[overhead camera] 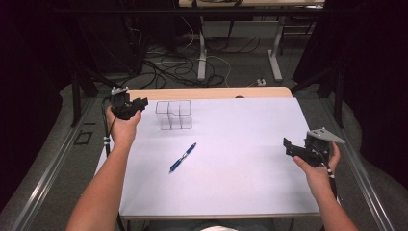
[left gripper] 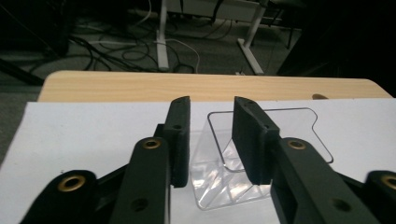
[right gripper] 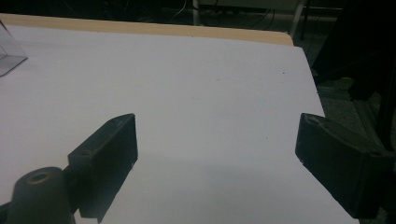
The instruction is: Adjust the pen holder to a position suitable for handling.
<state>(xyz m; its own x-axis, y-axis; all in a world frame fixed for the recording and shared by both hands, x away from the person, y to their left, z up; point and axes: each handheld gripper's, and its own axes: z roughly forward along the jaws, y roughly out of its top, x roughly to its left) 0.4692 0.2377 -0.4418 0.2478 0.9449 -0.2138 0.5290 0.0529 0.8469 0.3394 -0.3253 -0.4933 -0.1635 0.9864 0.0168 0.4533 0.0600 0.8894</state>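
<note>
A clear plastic compartment box (overhead camera: 174,114) stands on the white table top (overhead camera: 240,168) toward the back left. A blue pen (overhead camera: 183,157) lies slantwise in front of it, near the middle. My left gripper (overhead camera: 142,102) hovers just left of the box, pointing at it. In the left gripper view its jaws (left gripper: 211,105) stand a little apart with nothing pinched, and the box (left gripper: 233,182) shows beyond them. My right gripper (overhead camera: 287,144) is held over the right edge, far from the pen. Its jaws (right gripper: 217,121) stand wide open over bare table.
A strip of bare wood (overhead camera: 211,93) runs along the table's far edge. Beyond it lie floor cables (overhead camera: 163,67) and desk legs (overhead camera: 202,53). A corner of the clear box (right gripper: 9,51) shows at the far left of the right gripper view.
</note>
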